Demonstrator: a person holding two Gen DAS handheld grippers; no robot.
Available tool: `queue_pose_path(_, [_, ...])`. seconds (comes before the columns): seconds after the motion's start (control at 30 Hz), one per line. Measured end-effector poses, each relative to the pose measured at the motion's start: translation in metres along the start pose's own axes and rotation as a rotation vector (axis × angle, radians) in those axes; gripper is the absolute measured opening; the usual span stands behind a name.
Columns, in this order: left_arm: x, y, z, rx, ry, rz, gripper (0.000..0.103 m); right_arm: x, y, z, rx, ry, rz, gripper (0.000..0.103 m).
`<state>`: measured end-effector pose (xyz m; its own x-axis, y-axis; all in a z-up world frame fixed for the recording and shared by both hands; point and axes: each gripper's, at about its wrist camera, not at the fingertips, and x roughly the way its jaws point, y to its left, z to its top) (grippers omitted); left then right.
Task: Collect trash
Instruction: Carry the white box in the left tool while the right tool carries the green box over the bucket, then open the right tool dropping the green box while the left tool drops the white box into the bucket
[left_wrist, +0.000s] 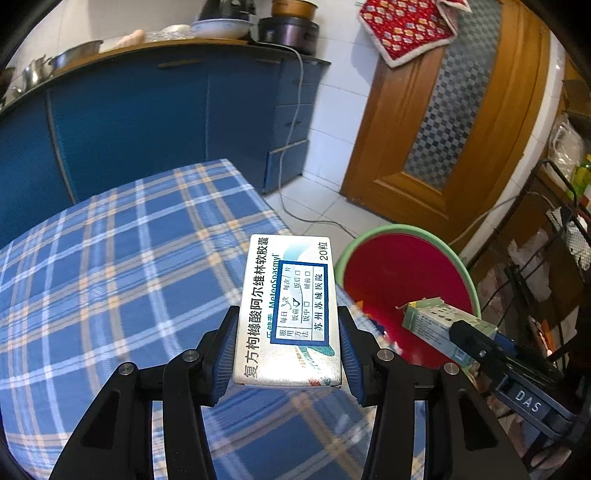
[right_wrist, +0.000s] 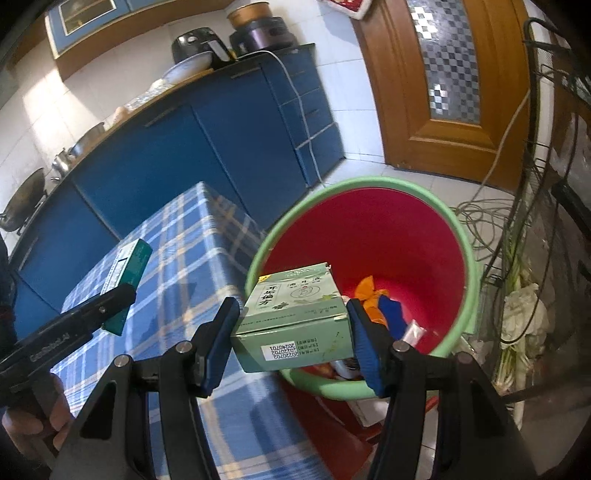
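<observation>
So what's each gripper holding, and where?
Left gripper: white medicine box, clamped across its long sides. Right gripper: green box, clamped by its sides.

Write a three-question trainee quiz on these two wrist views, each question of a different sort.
1. True or false: the left gripper is shut on the white flat medicine box.
2. Which box is nearer the red bucket with a green rim? A) white box B) pale green carton
3. Fill in: the table wears a blue ____ cloth.

Key: 1 true; 2 B; 3 plaid.
</observation>
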<state>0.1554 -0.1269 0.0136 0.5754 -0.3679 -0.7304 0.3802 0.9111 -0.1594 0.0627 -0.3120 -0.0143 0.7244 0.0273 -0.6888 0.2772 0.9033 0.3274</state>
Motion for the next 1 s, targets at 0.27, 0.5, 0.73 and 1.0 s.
queue_pose_path(0.27, [0.013,-0.021,0.0,0.033,0.018,-0.034,0.051,0.011,-0.027,-0.001,0.047,0.026,-0.032,0.062])
queue_pose_path(0.5, [0.023,-0.038,0.001,0.059,0.033,-0.049,0.051,0.016,-0.042,-0.001,0.079,0.044,-0.033,0.063])
queue_pose_path(0.73, [0.033,-0.053,0.003,0.082,0.046,-0.06,0.051,0.012,-0.055,0.001,0.11,0.035,-0.017,0.068])
queue_pose_path(1.0, [0.045,-0.073,0.006,0.109,0.057,-0.079,0.051,0.003,-0.068,0.003,0.132,0.016,-0.004,0.07])
